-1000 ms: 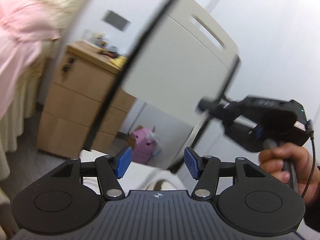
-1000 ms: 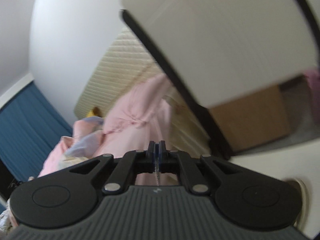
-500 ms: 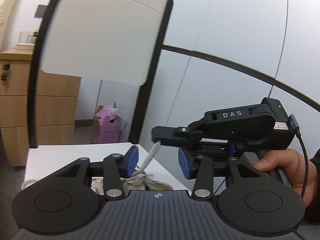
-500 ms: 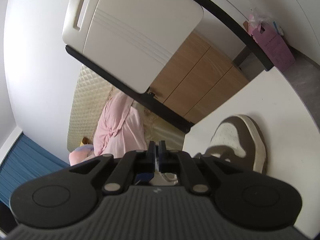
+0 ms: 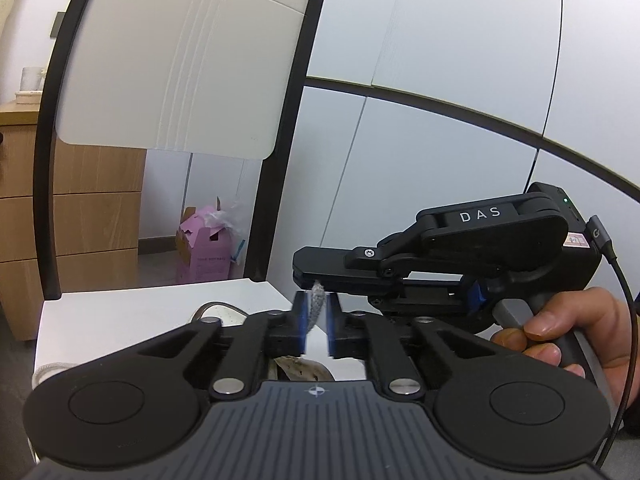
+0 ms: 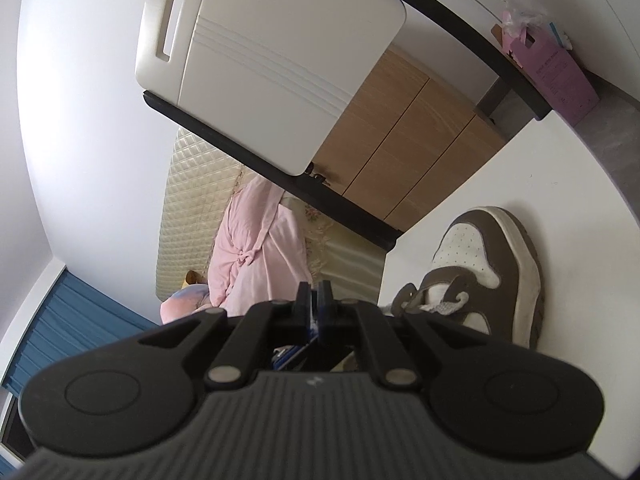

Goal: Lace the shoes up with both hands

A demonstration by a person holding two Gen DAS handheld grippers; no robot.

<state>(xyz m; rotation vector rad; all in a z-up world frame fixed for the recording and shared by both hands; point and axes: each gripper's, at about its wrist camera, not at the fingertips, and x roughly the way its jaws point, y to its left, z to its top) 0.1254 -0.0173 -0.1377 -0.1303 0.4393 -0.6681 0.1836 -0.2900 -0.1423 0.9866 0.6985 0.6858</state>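
Lace [image 5: 317, 300] sits mid-frame in the left view, pinched between the blue pads of the left gripper [image 5: 316, 330] and running up into the right gripper [image 5: 320, 276] – both clamped on it; shoe [image 6: 488, 276] lies lower right on the white table [image 6: 500, 176]

Shoelace [image 5: 317, 294] between left gripper [image 5: 316, 322] jaws
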